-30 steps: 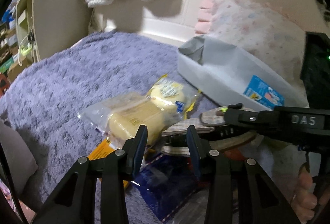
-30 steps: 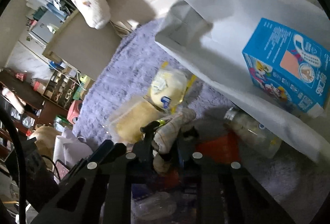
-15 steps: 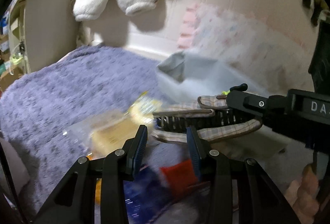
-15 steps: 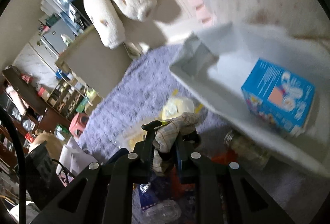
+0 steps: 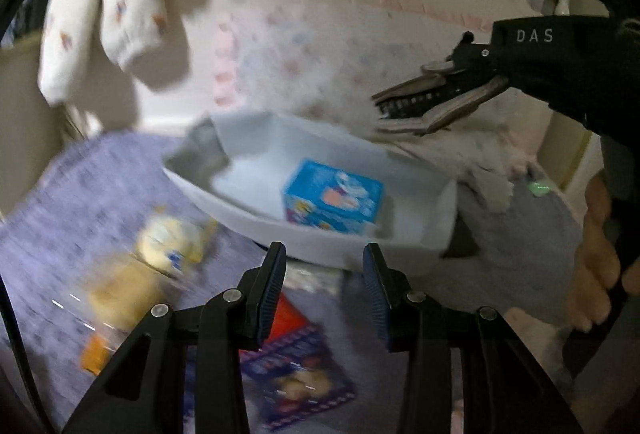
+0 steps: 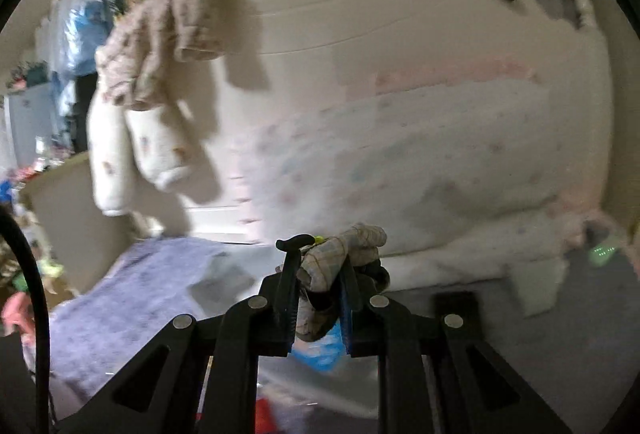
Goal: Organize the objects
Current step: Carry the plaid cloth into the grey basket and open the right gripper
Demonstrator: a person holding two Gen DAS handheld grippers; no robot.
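My right gripper (image 6: 318, 298) is shut on a plaid fabric hair claw clip (image 6: 340, 258) and holds it high in the air. In the left wrist view the right gripper (image 5: 452, 74) holds the clip (image 5: 432, 102) above the far right end of a white bin (image 5: 248, 202). A blue carton (image 5: 334, 196) lies inside the bin. My left gripper (image 5: 324, 294) is open and empty, above the purple blanket (image 5: 80, 186) just in front of the bin. Yellow snack packs (image 5: 160, 246) and a red-blue packet (image 5: 296, 366) lie on the blanket.
A floral pillow (image 6: 420, 162) leans on the white headboard (image 6: 360, 6) behind the bin. White fleece garments (image 5: 100, 22) hang at the upper left. A beige cabinet (image 6: 68, 210) stands left of the bed. A hand (image 5: 600, 262) holds the right tool.
The right gripper lifted the hair clip from the blanket up and to the right, over the bin. The left gripper rose and tilted up; it stays open. Both views blur with motion.
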